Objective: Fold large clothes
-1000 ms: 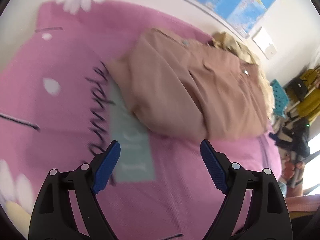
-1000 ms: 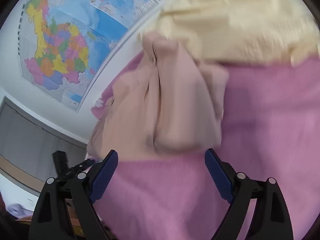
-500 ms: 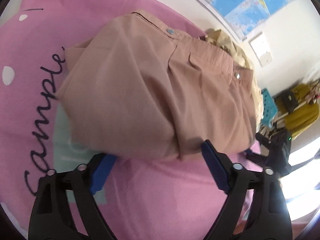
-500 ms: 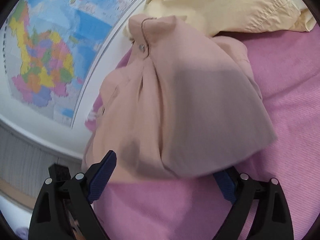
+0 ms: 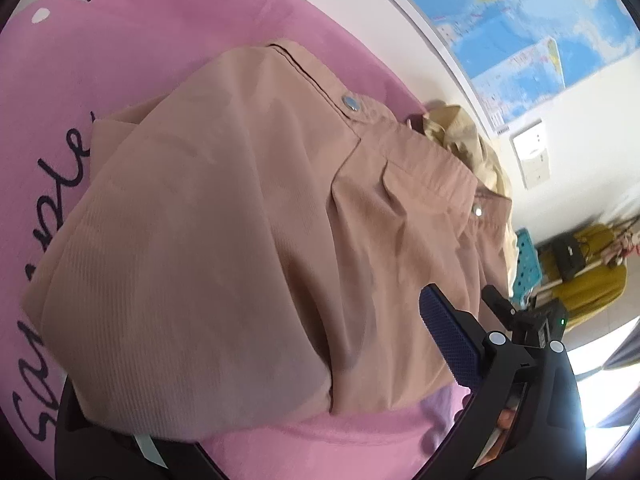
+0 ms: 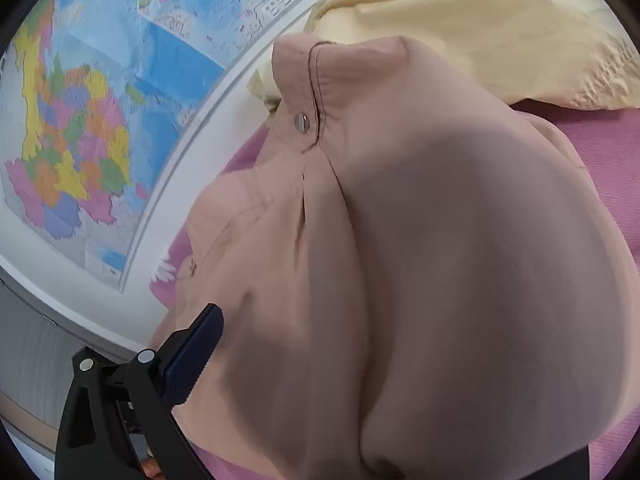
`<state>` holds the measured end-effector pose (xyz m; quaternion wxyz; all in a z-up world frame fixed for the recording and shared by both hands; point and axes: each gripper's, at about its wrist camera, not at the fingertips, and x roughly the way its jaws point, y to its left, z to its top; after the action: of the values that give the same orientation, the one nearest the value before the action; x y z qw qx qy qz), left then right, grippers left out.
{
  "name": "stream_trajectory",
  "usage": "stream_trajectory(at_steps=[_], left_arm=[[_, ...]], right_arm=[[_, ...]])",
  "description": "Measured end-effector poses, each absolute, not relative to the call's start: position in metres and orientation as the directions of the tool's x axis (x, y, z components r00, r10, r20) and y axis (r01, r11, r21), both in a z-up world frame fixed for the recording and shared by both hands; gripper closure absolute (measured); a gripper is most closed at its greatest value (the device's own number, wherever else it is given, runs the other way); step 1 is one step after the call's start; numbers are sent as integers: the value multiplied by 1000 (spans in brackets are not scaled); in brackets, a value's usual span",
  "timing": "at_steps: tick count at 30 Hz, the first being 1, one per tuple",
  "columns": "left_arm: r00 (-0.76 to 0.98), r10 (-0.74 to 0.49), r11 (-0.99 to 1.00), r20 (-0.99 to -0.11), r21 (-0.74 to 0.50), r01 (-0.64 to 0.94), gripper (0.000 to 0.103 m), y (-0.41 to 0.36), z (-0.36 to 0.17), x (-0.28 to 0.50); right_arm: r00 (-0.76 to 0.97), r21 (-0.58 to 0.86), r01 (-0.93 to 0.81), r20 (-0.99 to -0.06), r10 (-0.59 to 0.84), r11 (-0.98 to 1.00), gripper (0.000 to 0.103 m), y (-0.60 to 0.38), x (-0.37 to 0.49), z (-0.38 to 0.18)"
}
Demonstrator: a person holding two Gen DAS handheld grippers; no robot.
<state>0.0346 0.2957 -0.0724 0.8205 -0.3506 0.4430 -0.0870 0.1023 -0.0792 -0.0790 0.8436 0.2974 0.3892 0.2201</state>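
Two grippers reach into one folded tan garment (image 5: 248, 248) lying on a pink bedsheet (image 5: 168, 40). The left gripper (image 5: 280, 392) has its fingers spread wide, having just been opening; the garment's near edge lies between them, covering one finger, unpinched. The right gripper (image 6: 400, 400) is likewise spread and just opening, the cloth bulging over its far finger. The fabric is smooth, finely ribbed, with a stitched waistband and metal snaps. A crumpled yellow garment (image 6: 480, 20) lies behind it.
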Motion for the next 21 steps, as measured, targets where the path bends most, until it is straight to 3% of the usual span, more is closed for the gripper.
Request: stream_trajectory(at_steps=[2, 3, 4, 5, 7, 8, 10, 13, 14, 15, 16, 19, 21], left_arm=[[595, -440, 745, -673, -643, -177, 13, 297, -72, 38], [591, -429, 752, -683, -633, -185, 34, 298, -72, 40], [572, -442, 747, -691, -636, -191, 57, 300, -76, 42], [560, -461, 733, -688, -652, -197, 63, 302, -81, 44], [558, -480, 716, -677, -670, -196, 73, 306, -84, 44], [560, -481, 718, -675, -669, -191, 73, 306, -83, 44], [559, -482, 717, -675, -670, -191, 70, 306, -82, 45], [560, -494, 702, -665, -686, -194, 63, 306, -84, 47], [562, -496, 702, -662, -687, -190, 62, 306, -82, 48], [562, -491, 712, -666, -679, -182, 62, 304, -80, 49], [565, -478, 725, -673, -665, -178, 68, 302, -79, 49], [575, -474, 745, -667, -652, -142, 81, 299, -73, 48], [585, -474, 752, -658, -648, -121, 84, 298, -65, 47]], right_arm=[[591, 689, -164, -504, 629, 706, 13, -79, 106, -79], [581, 693, -164, -507, 637, 702, 37, -79, 108, -81], [564, 700, -167, -510, 649, 695, 54, -79, 110, -84], [538, 717, -167, -509, 672, 677, 77, -80, 114, -90], [521, 751, -181, -475, 710, 635, 78, -83, 116, -94], [518, 761, -187, -461, 720, 622, 78, -84, 116, -96], [504, 775, -186, -452, 736, 603, 66, -84, 118, -98], [502, 791, -193, -429, 751, 581, 56, -81, 120, -94], [504, 783, -197, -435, 746, 589, 59, -79, 120, -92], [506, 774, -191, -450, 736, 604, 74, -78, 121, -93], [505, 763, -190, -464, 728, 618, 84, -77, 122, -93], [504, 768, -216, -441, 742, 603, 91, -76, 119, -87], [510, 756, -257, -423, 749, 602, 91, -71, 114, -75]])
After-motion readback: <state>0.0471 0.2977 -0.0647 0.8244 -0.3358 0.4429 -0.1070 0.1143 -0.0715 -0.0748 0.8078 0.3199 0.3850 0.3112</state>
